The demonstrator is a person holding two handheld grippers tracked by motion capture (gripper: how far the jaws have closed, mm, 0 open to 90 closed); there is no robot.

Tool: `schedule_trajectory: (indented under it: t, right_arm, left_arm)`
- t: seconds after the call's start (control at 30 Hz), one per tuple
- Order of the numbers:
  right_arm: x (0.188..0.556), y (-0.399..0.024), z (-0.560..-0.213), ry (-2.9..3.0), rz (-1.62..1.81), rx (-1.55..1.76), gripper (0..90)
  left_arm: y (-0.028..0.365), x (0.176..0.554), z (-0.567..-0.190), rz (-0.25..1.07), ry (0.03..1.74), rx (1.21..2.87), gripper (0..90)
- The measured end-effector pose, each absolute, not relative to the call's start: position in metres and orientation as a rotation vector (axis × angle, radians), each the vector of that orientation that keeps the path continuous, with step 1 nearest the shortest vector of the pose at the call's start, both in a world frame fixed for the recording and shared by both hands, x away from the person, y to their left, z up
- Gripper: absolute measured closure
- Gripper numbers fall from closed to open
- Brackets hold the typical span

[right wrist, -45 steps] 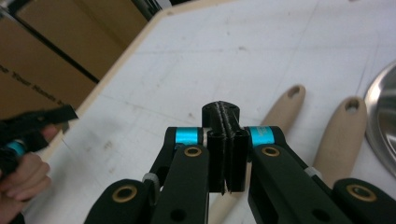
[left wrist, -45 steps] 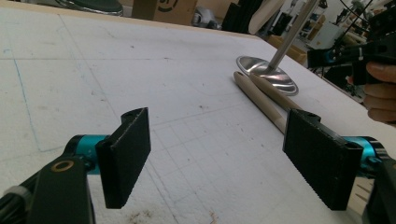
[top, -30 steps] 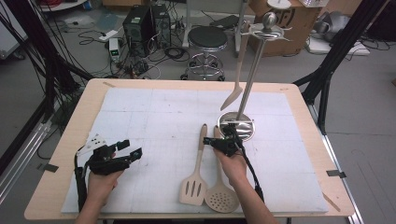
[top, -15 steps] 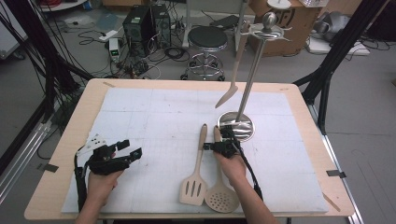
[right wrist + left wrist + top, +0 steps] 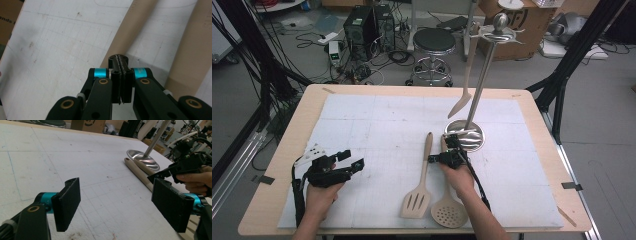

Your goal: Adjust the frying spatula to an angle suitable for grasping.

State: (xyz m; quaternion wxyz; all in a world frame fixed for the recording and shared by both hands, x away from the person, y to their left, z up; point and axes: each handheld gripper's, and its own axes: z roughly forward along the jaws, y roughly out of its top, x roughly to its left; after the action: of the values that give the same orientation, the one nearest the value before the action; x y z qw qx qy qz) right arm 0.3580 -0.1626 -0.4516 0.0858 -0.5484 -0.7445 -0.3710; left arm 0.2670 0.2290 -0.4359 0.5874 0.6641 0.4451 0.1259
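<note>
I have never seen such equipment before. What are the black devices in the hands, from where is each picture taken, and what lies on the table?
There is no robot arm here. A person holds a hand-held two-jaw tool in each hand. The high view looks down on the table from above the person's side. The left tool rests over the white mat, and the left gripper view, taken by a camera riding on it, shows its two black jaws wide apart with nothing between them. The right tool sits over the handles of two utensils; the right gripper view, from its own camera, shows its jaws pressed together and holding nothing. On the mat lie a slotted spatula and a round perforated skimmer, side by side. Behind them stands a metal utensil stand, from whose top another pale utensil hangs.
</note>
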Motion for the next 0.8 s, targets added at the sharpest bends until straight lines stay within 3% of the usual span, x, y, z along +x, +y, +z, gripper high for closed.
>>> schedule_trajectory:
  t: [0.8]
  right_arm:
    - [0.362,-0.150,-0.453,-2.232,-1.056,-1.592,89.5]
  left_arm:
    - [0.228,0.267,-0.436,0.292,1.039,1.552,23.9]
